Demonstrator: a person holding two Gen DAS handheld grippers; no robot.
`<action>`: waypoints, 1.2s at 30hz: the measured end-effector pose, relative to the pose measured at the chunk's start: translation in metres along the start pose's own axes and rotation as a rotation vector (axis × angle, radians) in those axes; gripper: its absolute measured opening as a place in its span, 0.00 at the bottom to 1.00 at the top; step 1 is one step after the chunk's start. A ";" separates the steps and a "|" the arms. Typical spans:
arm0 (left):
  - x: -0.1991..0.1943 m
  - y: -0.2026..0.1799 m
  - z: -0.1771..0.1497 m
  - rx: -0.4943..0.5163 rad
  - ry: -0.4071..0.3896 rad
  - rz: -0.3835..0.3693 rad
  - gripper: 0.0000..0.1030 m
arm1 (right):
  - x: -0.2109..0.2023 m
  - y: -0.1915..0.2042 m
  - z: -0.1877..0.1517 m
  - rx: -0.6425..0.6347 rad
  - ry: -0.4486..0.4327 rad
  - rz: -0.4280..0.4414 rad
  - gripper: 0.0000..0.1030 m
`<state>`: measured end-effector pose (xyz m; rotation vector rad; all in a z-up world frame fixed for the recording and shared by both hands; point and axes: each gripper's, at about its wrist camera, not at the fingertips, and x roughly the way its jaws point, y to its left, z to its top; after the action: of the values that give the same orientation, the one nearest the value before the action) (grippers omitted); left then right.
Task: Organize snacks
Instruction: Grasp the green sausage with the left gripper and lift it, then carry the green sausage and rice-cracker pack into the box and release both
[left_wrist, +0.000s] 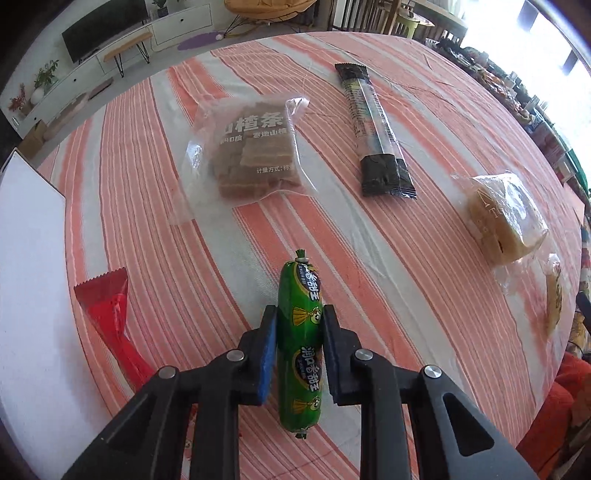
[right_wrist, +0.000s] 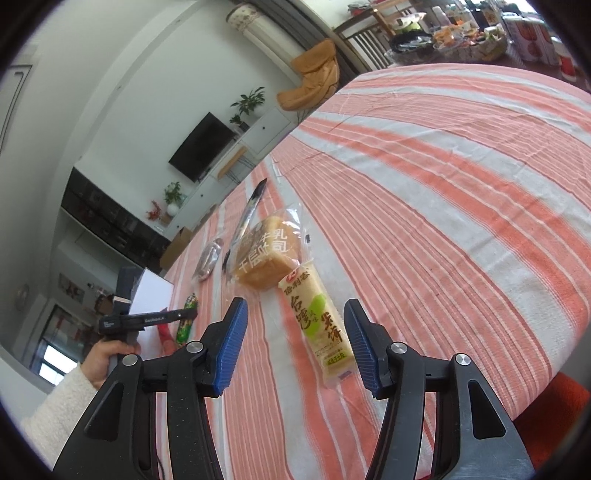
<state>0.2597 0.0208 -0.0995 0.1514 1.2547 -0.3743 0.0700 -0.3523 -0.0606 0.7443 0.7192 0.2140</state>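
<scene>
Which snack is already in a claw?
The green sausage, pinched between the left claw pads. The hawthorn pack, black stick and bread lie loose on the tablecloth.

- On the clear bag of brown hawthorn strips (left_wrist: 251, 147), large white characters "山楂条" are printed; the smaller white lines beneath are only partly legible, with "计量方式" made out near the bottom.
- On the yellow rice cracker packet (right_wrist: 317, 325), "台湾" and "米饼" are read in dark characters, under a red brand logo.
- On the toast bread bag (right_wrist: 266, 254), "牛乳" and "千层" are read.
- On the green sausage (left_wrist: 300, 347), printed characters are seen but not reliably read.
</scene>
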 end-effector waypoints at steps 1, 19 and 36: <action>-0.002 -0.005 -0.005 -0.021 -0.005 -0.023 0.22 | -0.001 -0.003 0.002 0.016 0.000 0.004 0.57; -0.025 -0.034 -0.070 -0.044 -0.146 -0.024 0.22 | 0.081 0.056 0.004 -0.450 0.428 -0.412 0.29; -0.233 0.053 -0.174 -0.340 -0.579 -0.242 0.22 | 0.029 0.181 -0.013 -0.299 0.359 0.047 0.28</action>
<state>0.0618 0.1699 0.0617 -0.3814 0.7441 -0.3716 0.0953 -0.2014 0.0406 0.4398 0.9848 0.4954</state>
